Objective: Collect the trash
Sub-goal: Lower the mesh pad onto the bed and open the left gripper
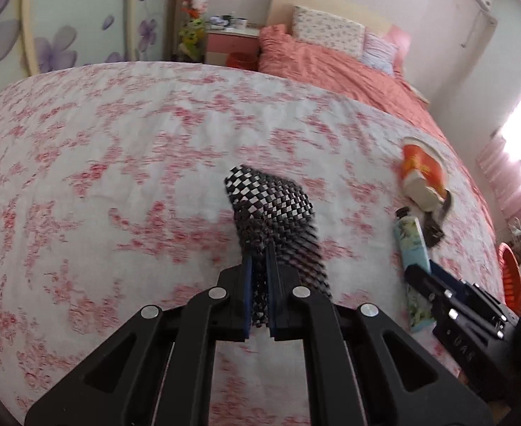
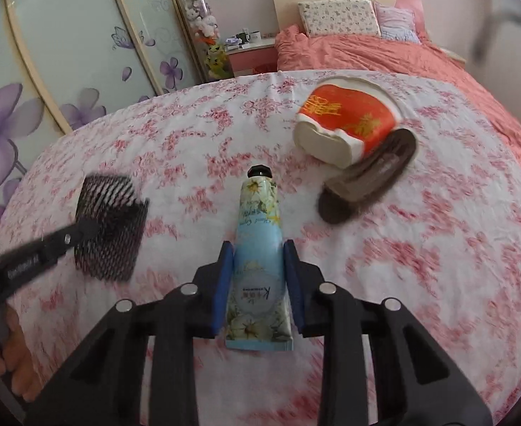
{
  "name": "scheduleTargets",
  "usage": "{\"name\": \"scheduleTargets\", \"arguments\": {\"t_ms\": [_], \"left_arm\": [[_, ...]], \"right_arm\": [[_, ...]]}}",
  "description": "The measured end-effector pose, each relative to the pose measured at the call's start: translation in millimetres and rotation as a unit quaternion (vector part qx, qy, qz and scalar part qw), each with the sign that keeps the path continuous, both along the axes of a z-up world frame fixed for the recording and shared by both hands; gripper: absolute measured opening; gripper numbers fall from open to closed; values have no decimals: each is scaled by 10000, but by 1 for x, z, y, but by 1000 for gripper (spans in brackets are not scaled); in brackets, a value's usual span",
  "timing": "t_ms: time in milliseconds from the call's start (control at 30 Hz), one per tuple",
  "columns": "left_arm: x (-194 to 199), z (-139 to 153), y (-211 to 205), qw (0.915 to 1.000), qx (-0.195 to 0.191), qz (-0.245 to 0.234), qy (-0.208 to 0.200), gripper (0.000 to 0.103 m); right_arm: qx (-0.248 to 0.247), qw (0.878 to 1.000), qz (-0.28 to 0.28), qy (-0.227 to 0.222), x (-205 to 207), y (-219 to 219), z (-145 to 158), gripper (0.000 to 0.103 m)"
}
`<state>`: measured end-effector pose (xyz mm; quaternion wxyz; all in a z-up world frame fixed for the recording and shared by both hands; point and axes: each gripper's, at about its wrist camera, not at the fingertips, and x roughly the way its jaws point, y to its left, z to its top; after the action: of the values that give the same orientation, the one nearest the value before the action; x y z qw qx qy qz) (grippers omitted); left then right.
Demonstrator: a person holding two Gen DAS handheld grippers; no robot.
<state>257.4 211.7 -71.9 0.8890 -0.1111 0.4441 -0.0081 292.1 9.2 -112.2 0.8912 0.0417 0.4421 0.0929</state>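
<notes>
- The left gripper (image 1: 260,294) has its fingers clamped on a black woven mesh sleeve (image 1: 274,209), carried just above the pink-flowered white bedspread (image 1: 118,163).
- The right gripper (image 2: 258,284) straddles a pale blue floral squeeze tube with a black cap (image 2: 256,234) lying on the bed; the blue fingers (image 2: 221,284) sit against its sides, apparently gripping it.
- Best handled by squeezing the tube's wide lower body squarely, then lifting straight up, clear of the crushed orange-and-white paper cup (image 2: 345,120) and the dark brown flat wrapper (image 2: 367,177) beyond.
- Hard to judge: whether the tube has left the sheet.
- No trash bin can be identified; motion blur smears the mesh and the wrapper.
</notes>
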Motion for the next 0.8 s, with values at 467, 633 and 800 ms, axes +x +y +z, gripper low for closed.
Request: {"name": "scheduleTargets", "arguments": {"t_ms": [467,633,800], "left_arm": [[-19,4,-103,9932,-34,-1155,-147,9],[-21,2,-101,9959,295,-836,-161,58],[-19,1,-100,9965,522,-633,-171,78]], "right_arm": [[-274,9913,-1290,-35,-50,-144,2,29],[-81,9916,-1290,-4,-45,-161,-1,37],[-94,9906,-1363,-16,-39,-166,-3,40]]}}
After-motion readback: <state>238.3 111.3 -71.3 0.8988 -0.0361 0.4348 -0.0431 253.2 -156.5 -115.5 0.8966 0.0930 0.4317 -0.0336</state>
